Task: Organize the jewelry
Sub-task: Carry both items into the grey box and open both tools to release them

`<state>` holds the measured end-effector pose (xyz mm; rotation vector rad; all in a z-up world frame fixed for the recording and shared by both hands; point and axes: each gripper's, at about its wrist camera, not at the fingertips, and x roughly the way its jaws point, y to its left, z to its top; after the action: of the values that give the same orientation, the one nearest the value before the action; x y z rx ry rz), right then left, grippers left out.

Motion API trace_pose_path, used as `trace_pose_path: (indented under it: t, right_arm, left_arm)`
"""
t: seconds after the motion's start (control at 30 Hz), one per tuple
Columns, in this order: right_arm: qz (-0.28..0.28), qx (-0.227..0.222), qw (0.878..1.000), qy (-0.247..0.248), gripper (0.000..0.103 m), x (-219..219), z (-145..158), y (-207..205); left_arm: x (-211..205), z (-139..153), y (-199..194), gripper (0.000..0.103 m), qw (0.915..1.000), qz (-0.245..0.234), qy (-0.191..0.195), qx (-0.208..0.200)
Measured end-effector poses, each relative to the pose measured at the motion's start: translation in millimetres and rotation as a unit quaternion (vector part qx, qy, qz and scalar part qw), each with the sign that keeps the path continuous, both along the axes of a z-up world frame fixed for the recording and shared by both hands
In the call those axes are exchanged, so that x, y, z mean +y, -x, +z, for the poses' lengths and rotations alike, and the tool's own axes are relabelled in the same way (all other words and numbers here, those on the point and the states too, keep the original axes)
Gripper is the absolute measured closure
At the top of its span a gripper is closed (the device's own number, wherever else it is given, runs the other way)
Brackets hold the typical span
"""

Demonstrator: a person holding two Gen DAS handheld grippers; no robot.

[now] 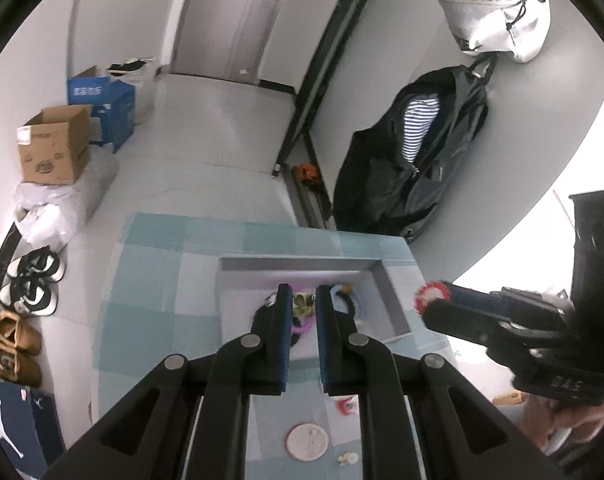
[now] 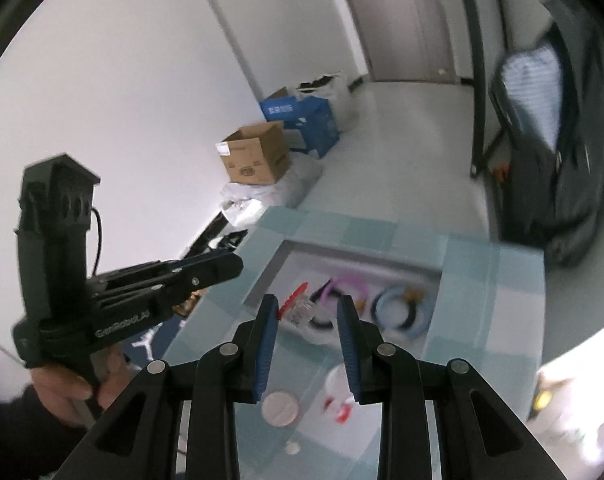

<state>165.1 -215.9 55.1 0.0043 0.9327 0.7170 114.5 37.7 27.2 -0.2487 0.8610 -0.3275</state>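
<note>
A shallow grey tray sits on the checked blue-and-white cloth, open side up. Inside lie a pink loop, a pale blue ring with black cord, a small clear piece with red trim and an olive-green trinket. On the cloth nearer the cameras rest a round white disc and a red-and-white piece, both blurred.

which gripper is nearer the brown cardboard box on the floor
Left. The left gripper is on the table's box side, with the brown cardboard box ahead and to its left. The right gripper sits further right, by the grey tray's right wall.
</note>
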Motion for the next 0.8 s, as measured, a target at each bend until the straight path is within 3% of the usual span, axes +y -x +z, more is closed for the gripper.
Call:
trace_pose_path:
  t: [0.2, 0.43, 0.8]
  right_arm:
    - [0.01, -0.003, 1.0, 0.012, 0.074, 2.6, -13.7, -28.7]
    - [-0.012, 0.033, 0.999, 0.008, 0.074, -6.1, -43.5, -55.6]
    - [0.011, 0.057, 0.998, 0.029, 0.074, 11.1, -72.1, -65.4]
  left_arm:
    - [-6.6, -16.0, -23.9, 0.096, 0.9994, -0.022, 0.001, 0.028]
    - [-15.2, -38.9, -42.0, 0.096, 0.9983, -0.022, 0.006, 0.053]
    - [-27.1, -51.3, -52.9, 0.096, 0.9966, -0.036, -0.007, 0.073]
